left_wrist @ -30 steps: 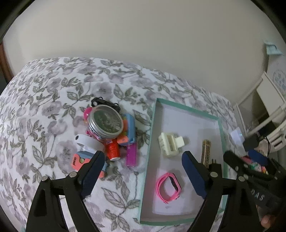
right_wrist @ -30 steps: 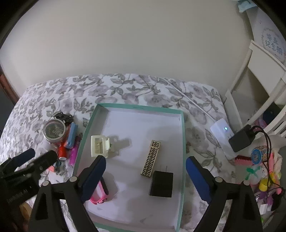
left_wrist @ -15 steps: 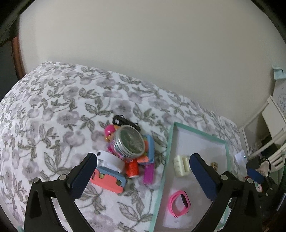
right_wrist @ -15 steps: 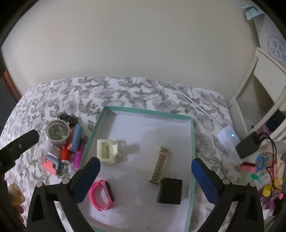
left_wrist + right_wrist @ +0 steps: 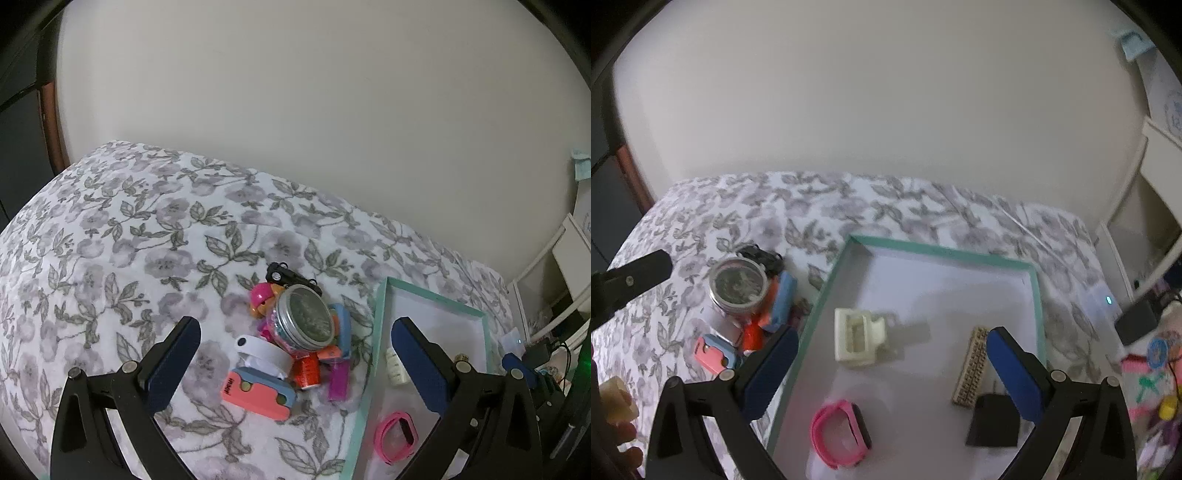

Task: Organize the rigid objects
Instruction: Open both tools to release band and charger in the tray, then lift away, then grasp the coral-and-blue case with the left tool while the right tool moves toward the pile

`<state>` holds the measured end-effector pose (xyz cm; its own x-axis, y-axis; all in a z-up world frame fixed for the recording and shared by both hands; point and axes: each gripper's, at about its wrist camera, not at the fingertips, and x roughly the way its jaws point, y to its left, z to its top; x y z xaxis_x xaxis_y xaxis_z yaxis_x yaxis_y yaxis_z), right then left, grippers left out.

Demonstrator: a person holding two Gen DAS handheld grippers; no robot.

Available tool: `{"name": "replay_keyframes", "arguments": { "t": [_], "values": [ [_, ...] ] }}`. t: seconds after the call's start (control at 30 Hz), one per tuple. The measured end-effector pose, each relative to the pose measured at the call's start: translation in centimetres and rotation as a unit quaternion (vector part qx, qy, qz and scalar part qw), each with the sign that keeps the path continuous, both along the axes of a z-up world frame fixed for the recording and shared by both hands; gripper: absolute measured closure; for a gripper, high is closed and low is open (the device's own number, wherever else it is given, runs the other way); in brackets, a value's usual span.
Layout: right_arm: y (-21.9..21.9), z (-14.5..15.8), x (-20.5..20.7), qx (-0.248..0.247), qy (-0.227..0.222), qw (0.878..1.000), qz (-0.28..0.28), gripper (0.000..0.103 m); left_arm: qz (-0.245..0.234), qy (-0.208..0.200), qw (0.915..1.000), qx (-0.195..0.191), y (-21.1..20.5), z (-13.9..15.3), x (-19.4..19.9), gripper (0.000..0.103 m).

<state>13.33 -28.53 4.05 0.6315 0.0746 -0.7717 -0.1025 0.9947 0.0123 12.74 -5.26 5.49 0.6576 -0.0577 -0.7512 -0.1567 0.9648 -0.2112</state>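
Note:
A pile of small things lies on the flowered bedspread (image 5: 110, 258): a glass jar with a metal lid (image 5: 304, 321), a black toy car (image 5: 291, 277), a pink-and-blue case (image 5: 258, 393), a red spool (image 5: 306, 373) and a magenta stick (image 5: 338, 382). My left gripper (image 5: 295, 325) hangs open above this pile, holding nothing. To its right is the teal-rimmed tray (image 5: 942, 251), which holds a cream clip (image 5: 858, 339), a patterned bar (image 5: 973, 367), a black charger (image 5: 993, 424) and a pink wristband (image 5: 840, 432). My right gripper (image 5: 893, 334) hangs open over the tray, holding nothing.
A plain wall runs behind the bed. Right of the tray sit a white device with a lit dot (image 5: 1108, 299), a black plug (image 5: 1137, 321) and colourful toys (image 5: 1160, 369). A white shelf unit (image 5: 1156, 177) stands at the far right. A hand (image 5: 617, 417) shows at the lower left.
The left gripper has swung left from the tray's edge to over the pile, and its jaws have widened. The right gripper has shifted left over the tray.

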Motion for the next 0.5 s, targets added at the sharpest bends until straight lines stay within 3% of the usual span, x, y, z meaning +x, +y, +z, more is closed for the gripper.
{"name": "replay_keyframes", "arguments": {
  "t": [0.17,0.5],
  "values": [
    [0.6,-0.6,0.2,0.01,-0.001,1.0,0.003,0.0,0.023,-0.007,0.9997,-0.003,1.5,-0.2,-0.2,0.0],
    [2.3,-2.5,0.9,0.026,0.05,0.998,0.027,0.0,0.032,0.028,0.9968,-0.068,4.8,-2.0,0.1,0.0]
  ]
}}
